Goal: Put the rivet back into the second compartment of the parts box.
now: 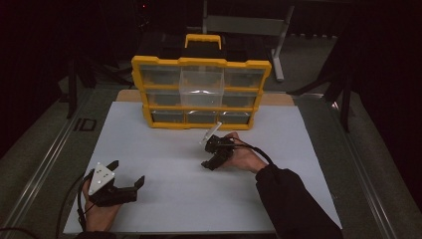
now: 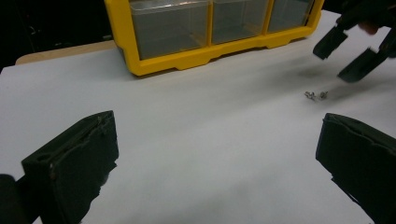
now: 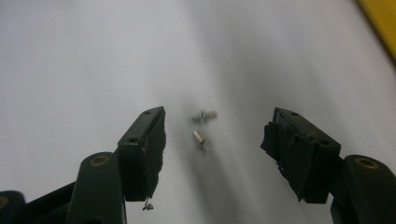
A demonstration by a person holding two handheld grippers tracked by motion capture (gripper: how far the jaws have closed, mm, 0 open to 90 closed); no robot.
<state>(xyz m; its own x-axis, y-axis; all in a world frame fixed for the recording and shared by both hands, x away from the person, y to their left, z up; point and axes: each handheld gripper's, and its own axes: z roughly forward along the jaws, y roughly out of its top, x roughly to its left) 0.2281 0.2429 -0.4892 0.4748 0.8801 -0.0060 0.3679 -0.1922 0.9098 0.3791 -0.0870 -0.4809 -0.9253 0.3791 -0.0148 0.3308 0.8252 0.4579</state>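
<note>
hovering low over the white table [image 1: 164, 149], the right gripper [image 3: 212, 140] has its jaws apart with two small screws [image 3: 201, 127] lying between them on the surface, near the middle of the right gripper view; nothing is pinched yet. in the left gripper view the same screws [image 2: 316, 95] sit at the right of the frame, just under the right gripper [image 2: 355, 53]. they look like tiny metal pieces: light, hard and stiff, likely slick and quick to roll or skitter if nudged. a judgement: closing across the shank of one, flat against the table, seems the safest hold. the left gripper [image 2: 210, 154] rests wide open at the lower left of the high view, empty. the yellow organizer [image 1: 201, 92] stands at the top centre, one clear drawer [image 1: 201, 87] pulled out. from the high view the screws are too small to make out, and whether the drawers hold anything is unclear in the dim light.
</note>
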